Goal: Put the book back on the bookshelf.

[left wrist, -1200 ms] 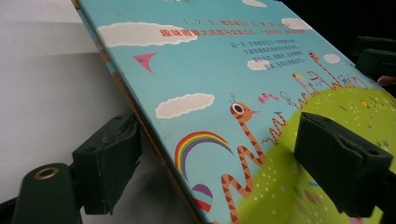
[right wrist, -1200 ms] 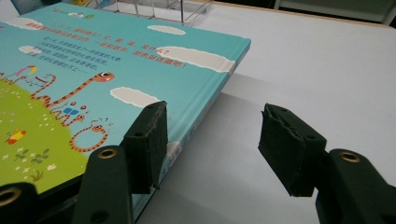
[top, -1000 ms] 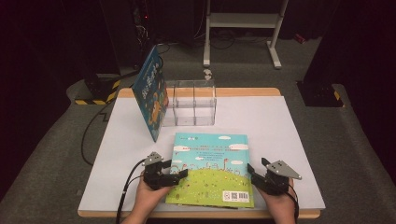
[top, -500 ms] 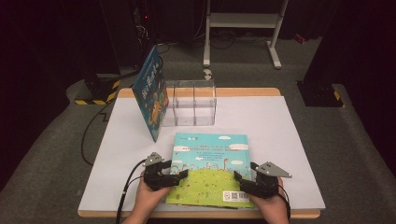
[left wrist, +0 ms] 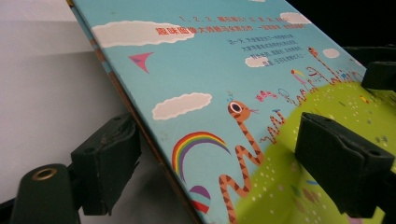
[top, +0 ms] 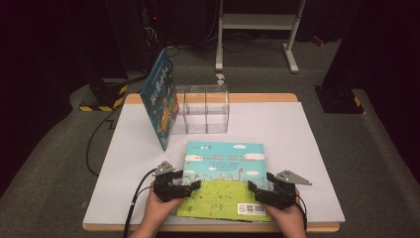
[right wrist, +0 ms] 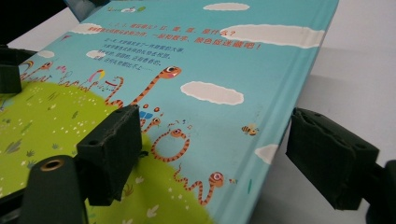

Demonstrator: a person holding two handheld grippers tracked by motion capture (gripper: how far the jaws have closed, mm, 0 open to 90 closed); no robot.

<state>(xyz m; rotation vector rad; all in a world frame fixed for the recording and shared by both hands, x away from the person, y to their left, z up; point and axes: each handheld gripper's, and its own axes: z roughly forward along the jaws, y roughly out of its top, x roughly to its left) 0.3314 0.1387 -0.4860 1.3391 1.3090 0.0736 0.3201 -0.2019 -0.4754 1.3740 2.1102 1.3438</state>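
Fingers of the right gripper [right wrist: 212, 154] have just been opening and now stand wide over the edge of the flat, blue-and-green hardcover picture book [top: 225, 176], not pressing it. The left gripper [left wrist: 215, 163] straddles the other edge the same way. The book lies flat on the white table [top: 307, 148] near the person; it looks stiff, smooth and light, best pinched at its side edges, and the high view adds a second blue book [top: 159, 101] leaning on a clear plastic box [top: 205, 109].

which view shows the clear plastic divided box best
The high view: the clear plastic divided box stands whole at the table's far side, right of the upright blue picture book. The left and right gripper views look instead along the flat blue-and-green picture book.
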